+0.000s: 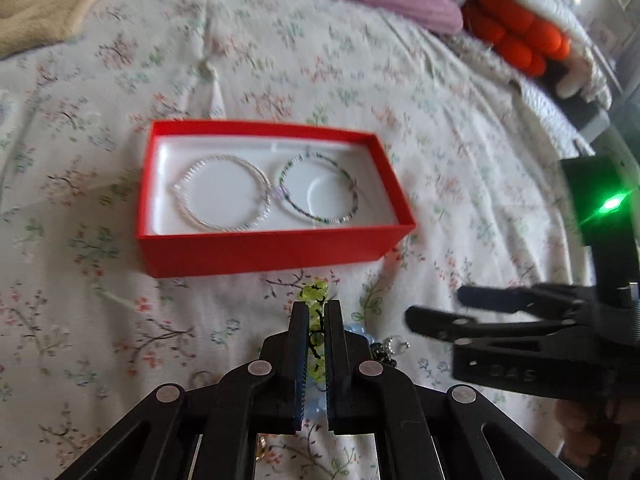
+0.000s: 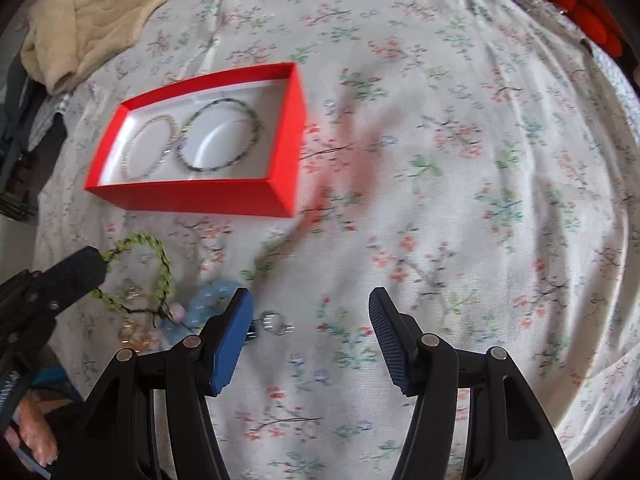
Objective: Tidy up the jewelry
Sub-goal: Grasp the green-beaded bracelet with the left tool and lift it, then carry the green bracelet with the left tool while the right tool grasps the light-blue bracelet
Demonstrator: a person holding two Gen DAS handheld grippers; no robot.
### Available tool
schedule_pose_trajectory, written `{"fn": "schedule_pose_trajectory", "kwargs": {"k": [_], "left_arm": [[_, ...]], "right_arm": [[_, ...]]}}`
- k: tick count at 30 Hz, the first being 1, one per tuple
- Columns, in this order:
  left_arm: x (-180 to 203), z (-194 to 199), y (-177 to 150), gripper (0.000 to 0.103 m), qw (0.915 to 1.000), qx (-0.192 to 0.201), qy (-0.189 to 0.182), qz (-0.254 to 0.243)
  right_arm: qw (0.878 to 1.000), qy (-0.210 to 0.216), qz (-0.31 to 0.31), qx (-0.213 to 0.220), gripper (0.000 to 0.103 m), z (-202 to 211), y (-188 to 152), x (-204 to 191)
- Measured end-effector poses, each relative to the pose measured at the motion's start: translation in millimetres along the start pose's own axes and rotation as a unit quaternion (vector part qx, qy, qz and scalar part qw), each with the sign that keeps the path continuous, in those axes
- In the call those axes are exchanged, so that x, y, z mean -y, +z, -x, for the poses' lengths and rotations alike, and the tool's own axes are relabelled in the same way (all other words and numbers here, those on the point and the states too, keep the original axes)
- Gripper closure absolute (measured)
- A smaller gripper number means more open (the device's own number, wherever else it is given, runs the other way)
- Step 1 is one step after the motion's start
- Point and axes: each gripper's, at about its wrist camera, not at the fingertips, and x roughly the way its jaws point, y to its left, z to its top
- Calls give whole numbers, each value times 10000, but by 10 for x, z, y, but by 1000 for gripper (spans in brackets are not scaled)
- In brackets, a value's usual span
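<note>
My left gripper is clamped on the green beaded bracelet, just above the floral bedspread, near side of the red box. In the box: silver bangle left, dark beaded bangle right, touching. Blue bracelet and a ring lie beside my right gripper, which is wide open, holding nothing.
</note>
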Motion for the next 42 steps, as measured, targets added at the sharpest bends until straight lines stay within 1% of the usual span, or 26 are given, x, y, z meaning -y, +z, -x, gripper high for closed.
{"fn": "schedule_pose_trajectory", "kwargs": {"k": [4, 7, 9, 12, 15, 21, 24, 25, 27, 28, 31, 33, 39, 42], "left_arm": [[-63, 114, -20, 102, 9999, 107, 72, 26], [-159, 161, -43, 102, 9997, 137, 143, 116], [-211, 189, -54, 102, 9996, 150, 173, 158], [-298, 192, -72, 102, 9995, 122, 220, 210], [-361, 179, -100, 102, 9993, 69, 267, 236], [-455, 144, -120, 102, 9991, -20, 313, 297], [-482, 126, -132, 102, 9990, -59, 318, 317], [-489, 118, -136, 102, 9989, -75, 325, 325], [-509, 102, -141, 102, 9988, -105, 338, 345], [-517, 95, -144, 102, 9987, -114, 354, 356], [-537, 97, -134, 102, 9985, -109, 367, 381], [-535, 122, -119, 102, 9986, -70, 352, 381], [-512, 239, -64, 102, 9989, 108, 288, 360], [-500, 302, -37, 102, 9987, 208, 262, 377]], "right_arm": [[9992, 378, -32, -116, 40, -73, 10, -112], [9982, 551, -115, -197, 42, -147, 27, -197], [9979, 590, -123, -238, 53, -187, 43, -251], [9988, 387, -38, -296, 65, -253, 52, -330], [9993, 129, 51, -343, 69, -341, 69, -387], [9987, 102, 278, -421, 71, -465, 95, -594], [9976, -50, 510, -462, 72, -581, 124, -733], [9970, -140, 617, -435, 74, -602, 123, -779], [9961, -230, 774, -352, 89, -618, 131, -844], [9959, -230, 813, -335, 90, -625, 135, -868], [9961, -196, 816, -288, 91, -617, 136, -903], [9968, -86, 768, -214, 91, -551, 122, -934], [9964, 293, 774, 209, 91, -190, 71, -963], [9951, 414, 803, 405, 91, -18, 41, -985]]}}
